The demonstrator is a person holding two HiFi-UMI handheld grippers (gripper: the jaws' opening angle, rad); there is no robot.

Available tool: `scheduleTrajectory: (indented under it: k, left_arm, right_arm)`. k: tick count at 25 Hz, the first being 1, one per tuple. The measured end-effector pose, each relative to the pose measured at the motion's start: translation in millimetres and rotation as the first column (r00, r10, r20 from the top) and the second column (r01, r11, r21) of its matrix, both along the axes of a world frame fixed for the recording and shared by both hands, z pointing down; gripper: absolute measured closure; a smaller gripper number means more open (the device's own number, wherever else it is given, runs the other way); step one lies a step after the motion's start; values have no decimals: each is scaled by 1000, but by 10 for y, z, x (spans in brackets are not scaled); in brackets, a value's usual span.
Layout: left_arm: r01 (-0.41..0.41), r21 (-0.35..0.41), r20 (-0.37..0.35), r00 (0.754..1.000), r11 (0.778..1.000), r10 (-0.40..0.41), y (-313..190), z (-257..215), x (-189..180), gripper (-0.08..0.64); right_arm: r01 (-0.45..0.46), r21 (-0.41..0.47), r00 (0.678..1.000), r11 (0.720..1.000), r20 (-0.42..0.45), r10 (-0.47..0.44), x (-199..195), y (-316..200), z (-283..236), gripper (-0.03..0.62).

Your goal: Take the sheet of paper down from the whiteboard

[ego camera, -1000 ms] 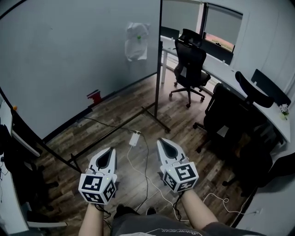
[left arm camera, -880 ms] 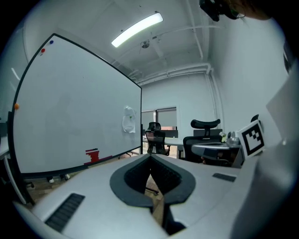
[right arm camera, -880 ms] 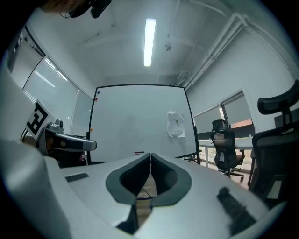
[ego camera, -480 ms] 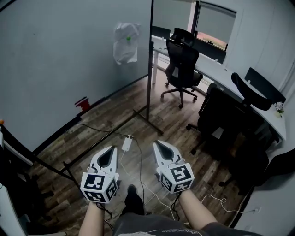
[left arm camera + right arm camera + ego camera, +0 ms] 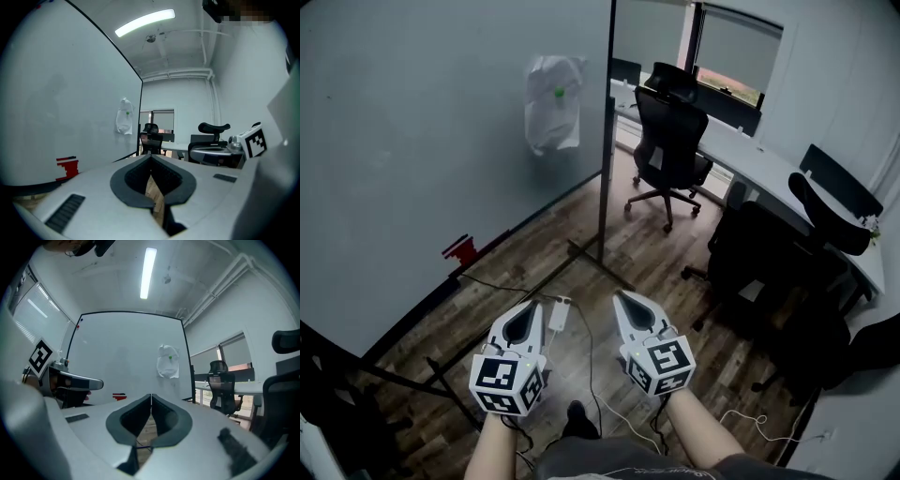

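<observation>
At the bottom of the head view the person's forearms reach forward, each hand holding a gripper low over the wooden floor (image 5: pixel 534 253). The left gripper (image 5: pixel 528 311) has its fingers pressed together with nothing between them, and the right gripper (image 5: pixel 626 300), just beside it, also has its fingers pressed together and holds nothing. Both point ahead, roughly level, well short of the board. Past their tips a white power adapter (image 5: pixel 560 312) lies on the floor with thin cables running from it, and beyond it stands the dark foot of the whiteboard's stand. The whiteboard (image 5: pixel 412 141) fills the left side, with a small red object (image 5: pixel 461 249) at its lower edge. The sheet of paper (image 5: pixel 551 103) hangs high on the whiteboard near its right edge, crumpled, with a small green magnet (image 5: pixel 559 92) on its upper part; it is well apart from both grippers. To the right, a dark office chair stands close by, and farther off a black office chair (image 5: pixel 670 141) stands against a long white desk (image 5: pixel 750 155) under a window.
</observation>
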State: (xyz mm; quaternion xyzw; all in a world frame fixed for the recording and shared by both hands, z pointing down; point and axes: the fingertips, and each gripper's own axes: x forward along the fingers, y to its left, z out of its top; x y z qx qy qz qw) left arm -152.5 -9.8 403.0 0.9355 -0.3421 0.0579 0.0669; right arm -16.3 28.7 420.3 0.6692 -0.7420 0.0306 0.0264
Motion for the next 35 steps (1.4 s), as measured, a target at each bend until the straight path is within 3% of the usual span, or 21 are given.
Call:
scheduleTrajectory:
  k: [13,23,29,35]
  left_arm:
    - [-25,14,-30,999,1000,26,-1197,-110,-12,546]
    - [-56,23,-41,998,998,57,-1703,-164,103,546]
    - [-24,27,-25,999,999,24,-1917,-119,233,546]
    - [48,42,-13,999,998,-48,-2188,-134,483,547]
  right_arm:
    - [-19,12,999,1000,-32,19,-31,-1230,-152,569]
    - [-76,-9,997,997,1,76,192,-1675,-105,569]
    - [-50,7,999,999,7,50,374,-1990,-101,569]
    - [-7,16,997,1000,79,6,729,-2434,-70,569]
